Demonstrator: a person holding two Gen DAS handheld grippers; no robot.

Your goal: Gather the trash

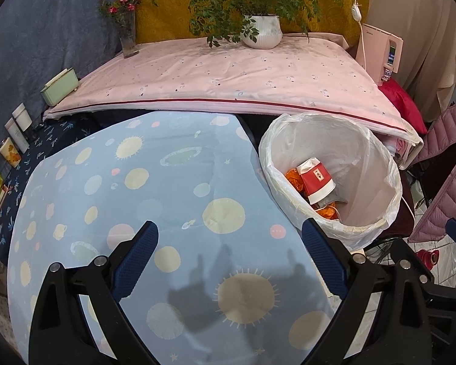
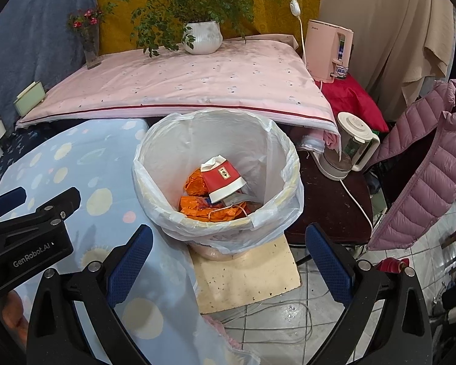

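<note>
I'm seeing a pale blue cloth (image 1: 155, 188) dotted with cream suns and pink spots lying under my left jaws. Ahead of my right jaws, a red-and-white paper cup (image 2: 223, 182) is lying on orange wrappers (image 2: 211, 210) inside a white liner (image 2: 267, 158). Beyond, a pink cover (image 2: 197, 88) is showing a dark red stripe.

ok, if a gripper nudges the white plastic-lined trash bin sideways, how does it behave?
Probably slides or tips easily: the white plastic-lined trash bin looks light, holding only a red paper cup and orange wrappers. The loose liner would likely crumple and slip rather than push back.
</note>
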